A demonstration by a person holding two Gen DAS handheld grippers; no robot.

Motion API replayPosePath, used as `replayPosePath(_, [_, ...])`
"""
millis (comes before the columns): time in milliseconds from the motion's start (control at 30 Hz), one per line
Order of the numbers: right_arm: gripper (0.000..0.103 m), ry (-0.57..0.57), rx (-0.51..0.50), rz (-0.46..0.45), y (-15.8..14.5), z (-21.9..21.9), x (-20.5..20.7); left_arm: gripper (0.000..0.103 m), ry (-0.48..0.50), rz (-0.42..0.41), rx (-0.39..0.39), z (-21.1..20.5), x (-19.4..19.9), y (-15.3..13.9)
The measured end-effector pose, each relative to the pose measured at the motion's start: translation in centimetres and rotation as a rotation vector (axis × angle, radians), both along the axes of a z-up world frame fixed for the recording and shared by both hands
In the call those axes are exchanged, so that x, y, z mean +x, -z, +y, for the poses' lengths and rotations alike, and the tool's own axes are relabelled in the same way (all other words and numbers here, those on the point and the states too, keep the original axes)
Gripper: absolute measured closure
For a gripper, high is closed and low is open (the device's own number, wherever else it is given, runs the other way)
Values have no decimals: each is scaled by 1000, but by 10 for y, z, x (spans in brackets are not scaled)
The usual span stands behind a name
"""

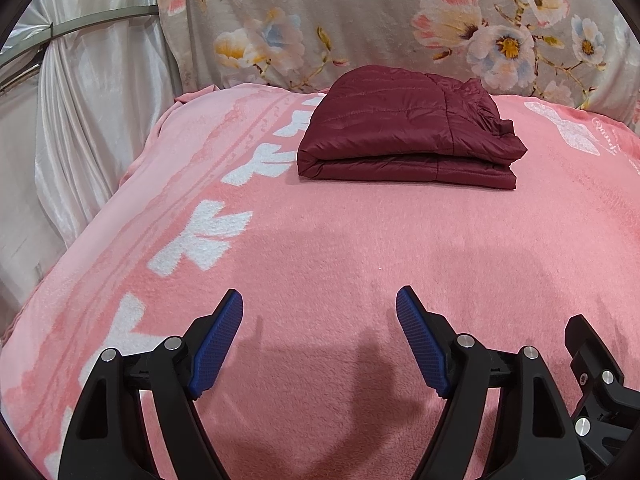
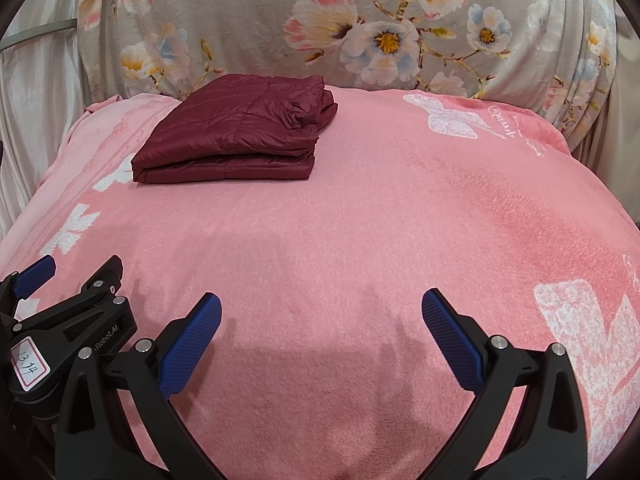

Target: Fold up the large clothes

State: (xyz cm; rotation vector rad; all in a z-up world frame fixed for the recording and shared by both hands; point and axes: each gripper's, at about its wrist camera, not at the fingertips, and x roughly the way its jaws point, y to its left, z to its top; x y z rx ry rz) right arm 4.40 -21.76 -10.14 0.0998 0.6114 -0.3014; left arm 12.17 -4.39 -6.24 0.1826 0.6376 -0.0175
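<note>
A dark red quilted jacket (image 1: 404, 132) lies folded into a neat stack at the far side of the pink blanket (image 1: 340, 248), close to the floral backrest. In the right wrist view the same jacket (image 2: 236, 136) sits far left. My left gripper (image 1: 319, 300) hovers over the near part of the blanket, open, with nothing between its blue pads (image 1: 218, 350). My right gripper (image 2: 321, 304) is beside it, open too and holding nothing. Both are well short of the jacket. The left gripper's body (image 2: 60, 332) shows at the lower left of the right wrist view.
A grey cloth with pink and white flowers (image 1: 360, 20) hangs upright behind the bed. Shiny white curtains (image 1: 80, 120) hang along the left edge. White bow shapes (image 1: 200, 240) run down the blanket's left side. The blanket falls away at its left and right edges.
</note>
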Motion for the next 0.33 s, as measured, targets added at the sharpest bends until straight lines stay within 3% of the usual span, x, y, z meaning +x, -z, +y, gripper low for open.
replayPosePath(333, [5, -1, -1, 0, 0, -1, 0, 29, -2, 2, 2, 0, 0, -1])
